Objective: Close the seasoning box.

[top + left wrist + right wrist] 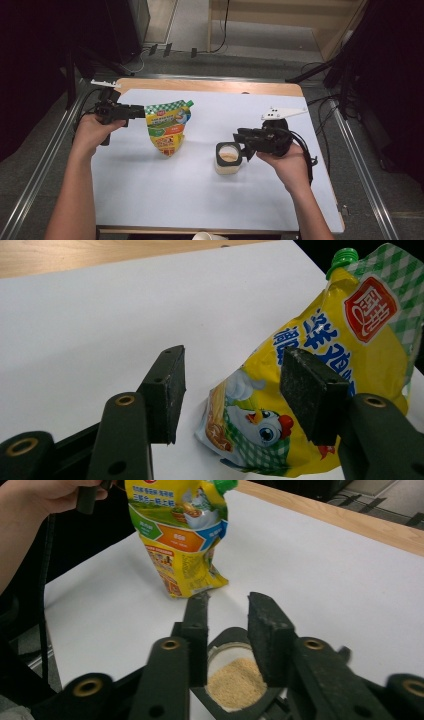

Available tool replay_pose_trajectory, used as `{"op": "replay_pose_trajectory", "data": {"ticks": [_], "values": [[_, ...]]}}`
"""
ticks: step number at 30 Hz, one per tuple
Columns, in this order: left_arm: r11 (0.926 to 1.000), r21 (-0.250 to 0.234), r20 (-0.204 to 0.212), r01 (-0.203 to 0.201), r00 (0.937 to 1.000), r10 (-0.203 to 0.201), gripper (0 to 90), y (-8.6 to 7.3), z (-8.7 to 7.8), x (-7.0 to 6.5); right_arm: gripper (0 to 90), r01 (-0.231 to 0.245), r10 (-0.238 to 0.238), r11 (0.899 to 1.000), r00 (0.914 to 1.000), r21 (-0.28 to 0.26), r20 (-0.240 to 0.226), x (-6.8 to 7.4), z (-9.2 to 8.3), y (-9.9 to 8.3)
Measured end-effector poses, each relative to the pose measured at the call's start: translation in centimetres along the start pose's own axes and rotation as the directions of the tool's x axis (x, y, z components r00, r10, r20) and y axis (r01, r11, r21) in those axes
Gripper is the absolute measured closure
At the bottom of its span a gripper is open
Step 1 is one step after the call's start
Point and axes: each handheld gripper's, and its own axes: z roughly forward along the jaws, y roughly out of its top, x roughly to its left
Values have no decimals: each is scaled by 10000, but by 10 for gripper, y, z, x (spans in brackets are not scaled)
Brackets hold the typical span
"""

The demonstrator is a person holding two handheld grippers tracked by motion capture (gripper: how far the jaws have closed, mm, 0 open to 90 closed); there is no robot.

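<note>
Two sets of tongs are at work over a white sheet that covers a wooden tabletop (210, 85). In the high view, the left tongs (141, 111) sit at the left of the frame, held level in a hand (90, 132), and their tips meet the upper left corner of a yellow spouted pouch (167, 127) with a green checked top and a green cap. The pouch stands upright left of the frame's middle.

In the left gripper view, the left tongs (232, 387) stand apart, one black pad at lower left and the other at right, with white sheet showing between them. The right pad overlaps the yellow pouch (345, 340), whose printed cartoon chicken shows at bottom centre and whose green cap sits at the upper right; whether that pad touches the pouch cannot be told.

In the high view, the right tongs (245, 142) lie right of centre, held by the other hand (287, 165), at the black rim of an open jar (228, 157) that stands on the sheet, well apart from the pouch.

In the right gripper view, the right tongs (227, 630) are closed on the dark rim of the jar (237, 682) at bottom centre, with tan granules showing inside it. The pouch (180, 535) stands at the upper left of that frame, beside the other hand (45, 500).
</note>
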Motion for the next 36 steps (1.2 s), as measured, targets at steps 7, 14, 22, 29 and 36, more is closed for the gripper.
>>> {"op": "replay_pose_trajectory", "data": {"ticks": [7, 14, 22, 29, 36], "values": [[10000, -1, 0, -61, 10000, 61, 436, 0, 0, 0, 840, -74, 74, 10000, 9999, 9, 128, -10, -9, -2], [10000, 54, 35, -48, 10000, 48, 431, -1, 1, 0, 900, -237, 240, 9997, 9992, -85, 324, -20, -20, -3], [10000, 62, 41, -32, 10000, 32, 419, -1, 2, 1, 900, -528, 529, 9986, 9964, -38, 655, -33, -24, -10], [9999, 109, 69, -44, 10000, 43, 415, -1, 3, 1, 900, -777, 774, 9970, 9942, 17, 752, -43, -23, -15], [10000, 84, 36, -22, 10000, 22, 415, -1, 2, 1, 900, -871, 856, 9961, 9935, 170, 746, -45, -15, -19]]}}
